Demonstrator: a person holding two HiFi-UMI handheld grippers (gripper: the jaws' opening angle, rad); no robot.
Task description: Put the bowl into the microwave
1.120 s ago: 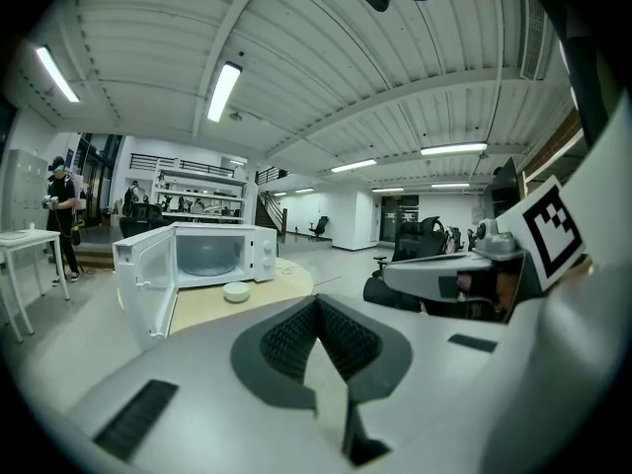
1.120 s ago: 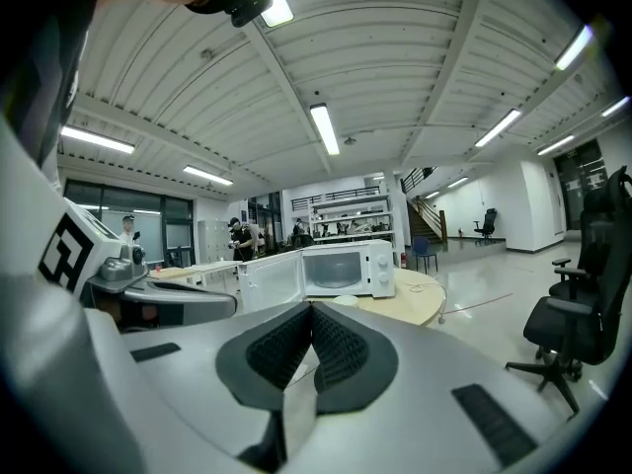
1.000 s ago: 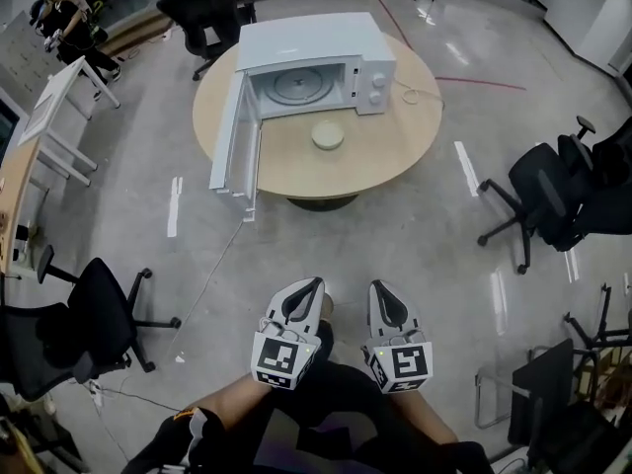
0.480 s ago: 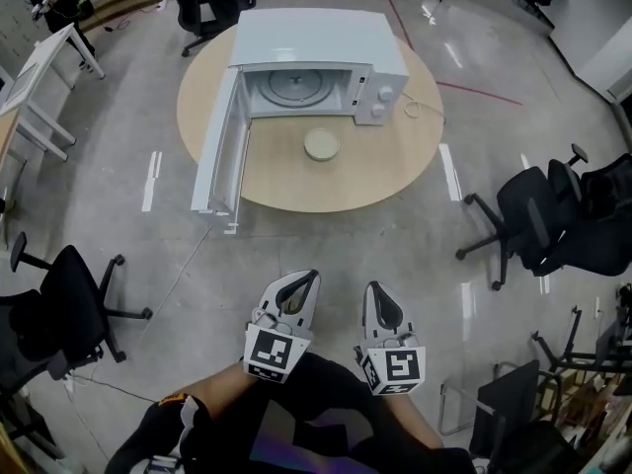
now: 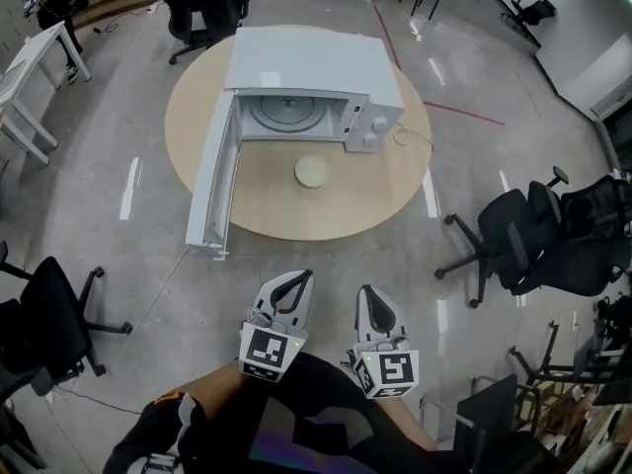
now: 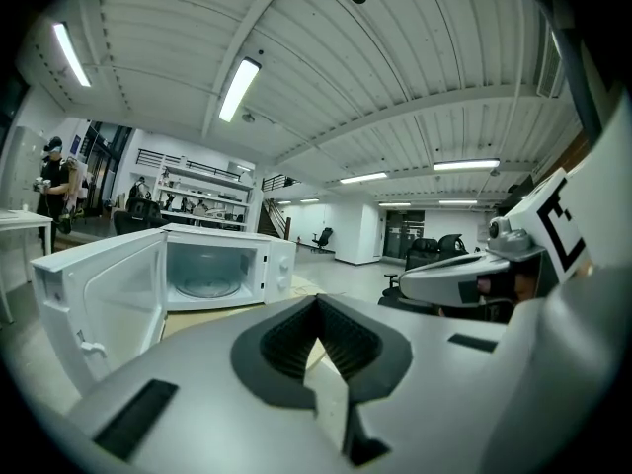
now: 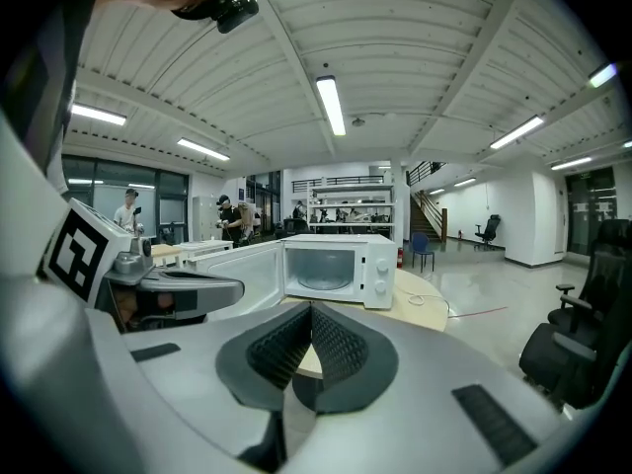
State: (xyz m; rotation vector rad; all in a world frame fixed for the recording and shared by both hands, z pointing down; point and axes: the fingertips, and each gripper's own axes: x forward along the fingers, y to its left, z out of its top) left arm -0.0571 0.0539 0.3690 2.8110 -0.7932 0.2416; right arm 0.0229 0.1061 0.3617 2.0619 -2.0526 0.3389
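Note:
A pale round bowl [image 5: 312, 172] sits on the round wooden table [image 5: 385, 186], just in front of the white microwave [image 5: 314, 71]. The microwave's door [image 5: 210, 184] hangs wide open to the left, showing the glass turntable [image 5: 287, 113]. Both grippers are held low over the floor, well short of the table: the left gripper [image 5: 300, 277] and the right gripper [image 5: 366, 291] have their jaws closed together with nothing between them. The left gripper view shows the microwave [image 6: 212, 275] beyond its shut jaws; the right gripper view shows the microwave [image 7: 336, 268] too. The bowl is hidden in both gripper views.
Black office chairs stand at the right [image 5: 513, 250], at the left [image 5: 44, 309] and behind the table [image 5: 197, 8]. A white desk [image 5: 30, 77] is at far left. A cable [image 5: 413, 131] lies on the table; another cord [image 5: 163, 284] runs across the concrete floor.
The table and microwave have drawn nearer and lower in the head view as the person walks toward them. Both grippers stay shut, side by side.

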